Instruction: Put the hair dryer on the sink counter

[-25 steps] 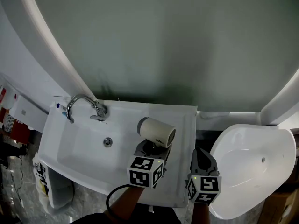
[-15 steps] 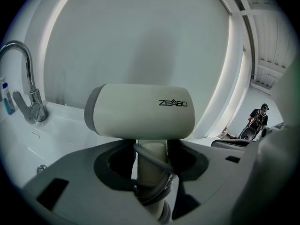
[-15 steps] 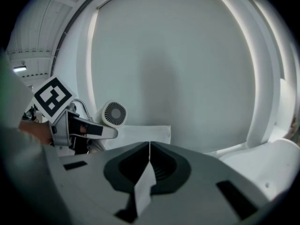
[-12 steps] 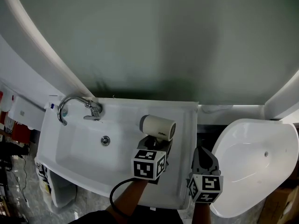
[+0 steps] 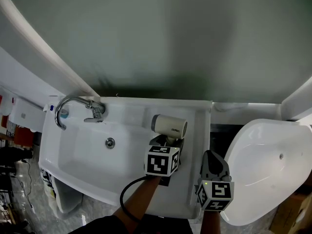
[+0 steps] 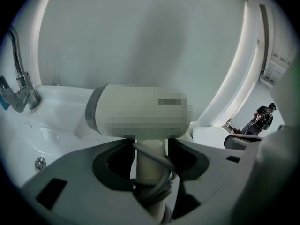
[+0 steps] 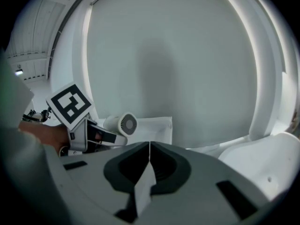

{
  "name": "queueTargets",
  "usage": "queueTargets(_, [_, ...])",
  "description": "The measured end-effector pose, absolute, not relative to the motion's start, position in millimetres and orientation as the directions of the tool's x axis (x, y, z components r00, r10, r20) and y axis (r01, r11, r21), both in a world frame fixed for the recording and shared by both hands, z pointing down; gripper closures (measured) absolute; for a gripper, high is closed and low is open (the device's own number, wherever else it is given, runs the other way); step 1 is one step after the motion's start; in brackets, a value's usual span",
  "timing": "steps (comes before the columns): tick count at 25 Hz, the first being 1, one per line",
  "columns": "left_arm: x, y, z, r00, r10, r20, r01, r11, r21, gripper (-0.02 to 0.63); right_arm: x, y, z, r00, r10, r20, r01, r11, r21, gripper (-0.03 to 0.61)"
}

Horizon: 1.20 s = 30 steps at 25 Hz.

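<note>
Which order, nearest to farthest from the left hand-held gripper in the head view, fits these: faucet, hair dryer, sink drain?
1. hair dryer, its handle between the jaws of the left hand-held gripper, just ahead of it.
2. sink drain, off to its left.
3. faucet, farthest left, at the back.

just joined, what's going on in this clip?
A person is working two handheld grippers at a bathroom sink. The left gripper has the hair dryer by its handle, body on top, over the right side of the sink counter. Its jaws are opening, with the handle between them. The right gripper is shut and empty, near the sink's right edge.
</note>
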<state>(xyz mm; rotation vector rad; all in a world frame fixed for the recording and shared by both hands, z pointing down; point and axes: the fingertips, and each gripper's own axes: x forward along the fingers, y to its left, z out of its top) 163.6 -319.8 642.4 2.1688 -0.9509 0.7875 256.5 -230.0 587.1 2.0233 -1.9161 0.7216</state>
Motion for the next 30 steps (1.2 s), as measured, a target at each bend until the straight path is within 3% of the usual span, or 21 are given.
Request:
queueTargets(18, [179.1,-324.7,682.7,0.493,-0.311,0.813,-0.801,-0.527,0.283,0.38,269.4,-225.4,602.5,0.017,-0.838,0.546,-0.982,-0.117,-0.149,0.557])
queueTargets(30, [191.3,-316.6,685.6,0.515,-0.3,0.803,-0.728,-0.648,0.225,0.332,273.9,-224.7,603.1,0.022,-0.834,0.551,-0.982,-0.122,-0.146,0.557])
